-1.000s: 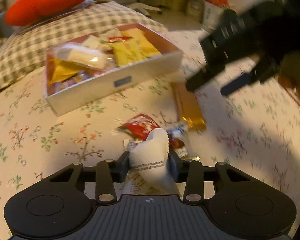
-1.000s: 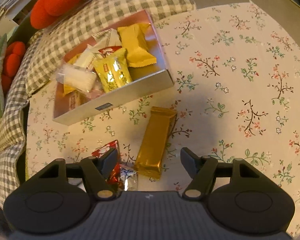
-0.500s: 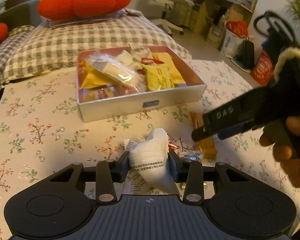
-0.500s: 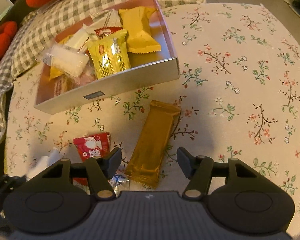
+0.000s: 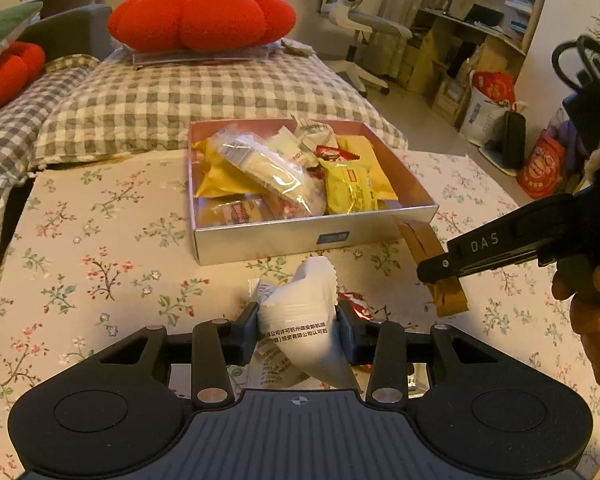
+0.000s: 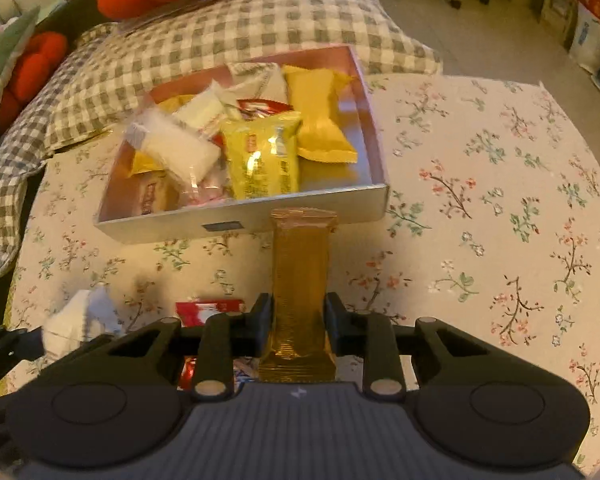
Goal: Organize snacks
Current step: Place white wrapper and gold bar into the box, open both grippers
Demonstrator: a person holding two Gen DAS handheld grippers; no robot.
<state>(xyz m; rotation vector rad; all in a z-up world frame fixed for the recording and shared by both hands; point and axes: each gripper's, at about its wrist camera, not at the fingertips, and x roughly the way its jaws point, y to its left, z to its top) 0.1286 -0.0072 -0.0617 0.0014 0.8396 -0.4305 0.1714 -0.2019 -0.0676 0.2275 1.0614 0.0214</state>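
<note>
My left gripper (image 5: 298, 330) is shut on a white snack packet (image 5: 304, 320) and holds it above the floral cloth, short of the silver box (image 5: 312, 240). The box holds several yellow, white and clear-wrapped snacks (image 5: 348, 188). My right gripper (image 6: 298, 318) is shut on a long gold bar (image 6: 300, 272) whose far end reaches the box's front wall (image 6: 236, 220). In the left wrist view the right gripper (image 5: 440, 272) sits at the right over the gold bar (image 5: 436, 264). A red packet (image 6: 210, 310) lies on the cloth between the grippers.
A checked pillow (image 5: 204, 100) and a red tomato cushion (image 5: 204, 16) lie behind the box. The floral cloth (image 6: 500, 200) spreads to the right. An office chair (image 5: 364, 20), shelves and bags (image 5: 492, 108) stand on the floor beyond.
My right gripper has closed on the gold bar, which now points at the box. My left gripper has lifted with the white packet and turned to face the box.
</note>
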